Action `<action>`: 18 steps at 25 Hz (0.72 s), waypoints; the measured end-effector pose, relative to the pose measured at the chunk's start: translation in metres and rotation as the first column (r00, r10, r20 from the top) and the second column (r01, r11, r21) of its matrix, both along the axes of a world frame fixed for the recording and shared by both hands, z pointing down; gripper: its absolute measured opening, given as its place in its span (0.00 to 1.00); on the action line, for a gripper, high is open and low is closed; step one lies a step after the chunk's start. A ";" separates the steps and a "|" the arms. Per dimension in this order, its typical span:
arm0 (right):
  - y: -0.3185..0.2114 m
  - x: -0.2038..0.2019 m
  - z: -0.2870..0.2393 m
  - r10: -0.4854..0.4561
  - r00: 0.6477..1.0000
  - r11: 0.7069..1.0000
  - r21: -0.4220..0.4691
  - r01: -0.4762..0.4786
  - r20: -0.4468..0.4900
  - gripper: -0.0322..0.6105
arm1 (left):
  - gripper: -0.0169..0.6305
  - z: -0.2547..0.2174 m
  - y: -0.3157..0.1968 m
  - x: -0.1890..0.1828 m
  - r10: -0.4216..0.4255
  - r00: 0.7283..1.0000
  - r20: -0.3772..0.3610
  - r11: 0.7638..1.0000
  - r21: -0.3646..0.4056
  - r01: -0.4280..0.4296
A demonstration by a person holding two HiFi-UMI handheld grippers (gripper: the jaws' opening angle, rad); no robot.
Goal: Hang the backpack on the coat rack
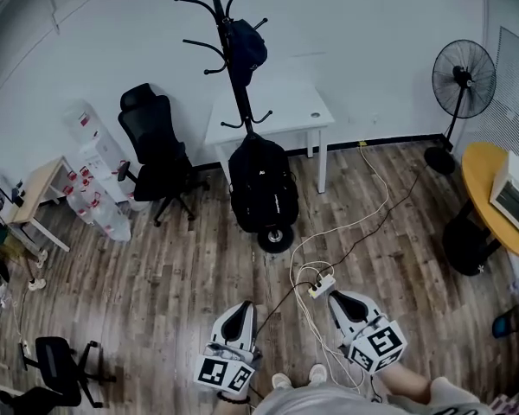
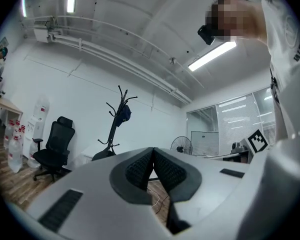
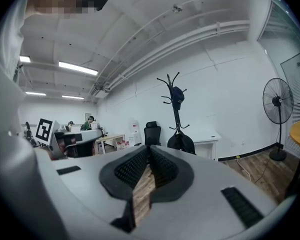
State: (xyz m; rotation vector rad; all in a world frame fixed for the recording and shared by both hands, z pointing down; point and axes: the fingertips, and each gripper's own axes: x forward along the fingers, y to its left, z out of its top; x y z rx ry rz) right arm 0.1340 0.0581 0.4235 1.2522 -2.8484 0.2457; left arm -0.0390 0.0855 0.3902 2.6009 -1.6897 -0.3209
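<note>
The black coat rack (image 1: 233, 59) stands at the back middle on a wheeled base (image 1: 275, 238). A black backpack (image 1: 261, 184) hangs low against its pole, under the lowest hooks. A dark cap (image 1: 246, 46) hangs from an upper hook. My left gripper (image 1: 239, 308) and right gripper (image 1: 338, 296) are held side by side near the bottom edge, well short of the rack, both pointing towards it. Each has its jaws shut with nothing between them. The left gripper view shows the left gripper (image 2: 153, 151) with rack (image 2: 115, 124) and backpack (image 2: 104, 155) far off; the right gripper (image 3: 149, 149) likewise faces the backpack (image 3: 181, 143).
A white table (image 1: 281, 115) stands behind the rack and a black office chair (image 1: 160, 158) to its left. Cables and a power strip (image 1: 322, 285) lie on the wood floor just ahead of the right gripper. A fan (image 1: 463, 80) and a round yellow table (image 1: 493, 188) are at the right.
</note>
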 end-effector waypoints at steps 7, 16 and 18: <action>0.017 -0.020 -0.005 0.000 1.000 1.000 -0.010 0.000 -0.018 0.07 | 0.04 -0.002 0.011 -0.011 0.006 1.000 0.009 1.000 0.009 -0.006; 0.017 -0.020 -0.003 0.034 0.999 0.999 -0.011 -0.034 -0.033 0.07 | 0.04 0.001 0.015 -0.019 0.006 1.000 0.003 1.000 0.007 -0.006; 0.015 -0.021 -0.003 0.043 0.998 0.999 -0.010 -0.043 -0.035 0.07 | 0.04 -0.001 0.014 -0.021 0.004 1.000 0.009 1.000 0.012 -0.004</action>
